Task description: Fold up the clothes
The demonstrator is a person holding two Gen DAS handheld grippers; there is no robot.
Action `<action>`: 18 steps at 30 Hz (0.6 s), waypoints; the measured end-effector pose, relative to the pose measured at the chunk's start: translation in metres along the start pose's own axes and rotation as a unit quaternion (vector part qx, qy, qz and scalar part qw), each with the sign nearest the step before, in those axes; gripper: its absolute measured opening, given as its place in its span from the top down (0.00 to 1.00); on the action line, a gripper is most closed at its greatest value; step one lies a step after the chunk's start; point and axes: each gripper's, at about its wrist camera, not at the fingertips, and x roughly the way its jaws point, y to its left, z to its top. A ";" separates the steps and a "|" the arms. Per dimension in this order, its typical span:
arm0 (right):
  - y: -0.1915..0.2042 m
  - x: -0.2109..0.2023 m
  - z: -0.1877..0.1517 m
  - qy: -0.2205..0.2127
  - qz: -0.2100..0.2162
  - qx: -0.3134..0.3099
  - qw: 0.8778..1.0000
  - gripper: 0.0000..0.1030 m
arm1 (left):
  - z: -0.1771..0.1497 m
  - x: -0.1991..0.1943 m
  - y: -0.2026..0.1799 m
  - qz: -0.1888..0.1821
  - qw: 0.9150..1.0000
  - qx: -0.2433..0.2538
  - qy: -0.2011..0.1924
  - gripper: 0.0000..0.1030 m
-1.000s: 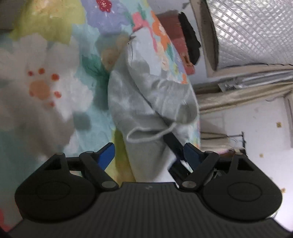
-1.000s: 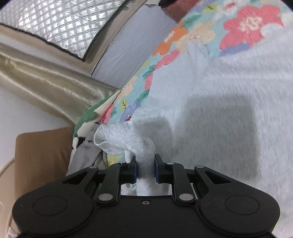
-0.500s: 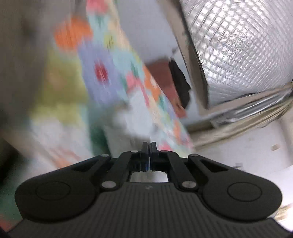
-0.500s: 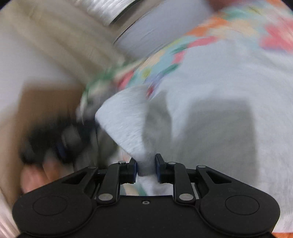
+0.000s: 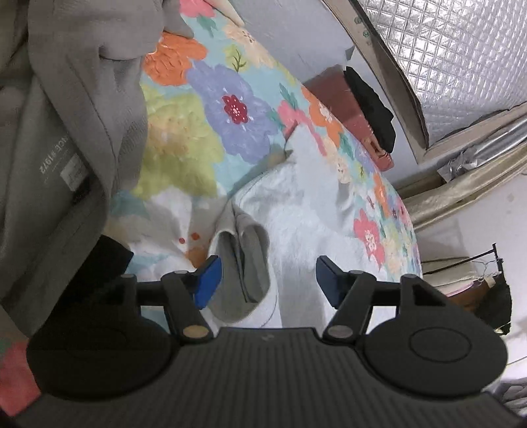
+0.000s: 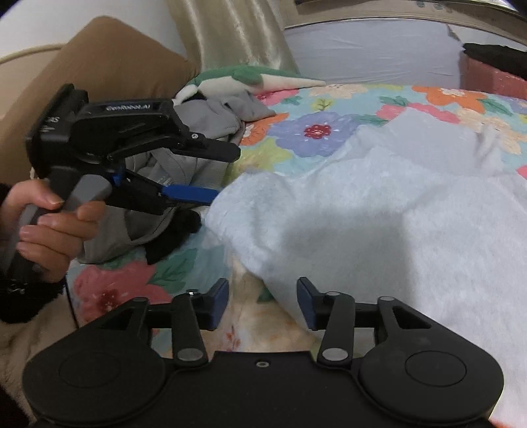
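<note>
A light grey fleecy garment (image 6: 378, 210) lies spread on the floral bedsheet (image 6: 296, 131). It also shows in the left wrist view (image 5: 306, 210), with a folded cuff (image 5: 247, 263) between the fingers. My left gripper (image 5: 268, 280) is open just above that cuff; it also shows in the right wrist view (image 6: 214, 174), held in a hand, at the garment's left edge. My right gripper (image 6: 262, 303) is open and empty at the garment's near corner.
A pile of grey clothes (image 5: 66, 131) lies at the left, with a black item (image 6: 174, 230) under it. A brown cushion (image 6: 98, 66), a curtain (image 6: 237, 29) and a red box with dark cloth (image 5: 362, 108) stand at the bed's edge.
My right gripper has let go of the grey garment's fold and opened. My left gripper shut half a second ago and is open again, now over the cuff. Both cameras swung.
</note>
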 end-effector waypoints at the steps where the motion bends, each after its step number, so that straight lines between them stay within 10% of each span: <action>1: -0.007 -0.003 -0.004 0.000 -0.006 0.012 1.000 0.47 | -0.002 0.002 -0.002 0.014 1.000 0.013 -0.007 0.32; 5: -0.035 -0.012 -0.017 0.000 -0.033 0.067 0.997 0.47 | -0.006 0.032 -0.012 0.114 0.991 0.076 -0.003 0.36; 6: -0.044 -0.014 -0.020 0.000 -0.040 0.085 0.996 0.47 | -0.006 0.042 -0.012 0.116 0.990 0.083 0.013 0.54; 7: -0.051 -0.019 -0.022 -0.008 -0.046 0.101 0.994 0.47 | -0.011 0.045 -0.020 0.134 0.984 0.113 0.008 0.94; 11: -0.077 -0.043 -0.029 -0.053 -0.061 0.167 0.983 0.47 | -0.036 0.026 -0.065 0.204 0.945 0.244 -0.075 0.95; 13: -0.088 -0.055 -0.036 -0.056 -0.084 0.175 0.979 0.47 | -0.037 0.009 -0.069 0.196 0.946 0.241 -0.093 0.95; 18: -0.120 -0.084 -0.069 -0.065 -0.121 0.221 0.966 0.47 | -0.029 0.042 -0.034 0.245 0.953 0.179 0.009 0.94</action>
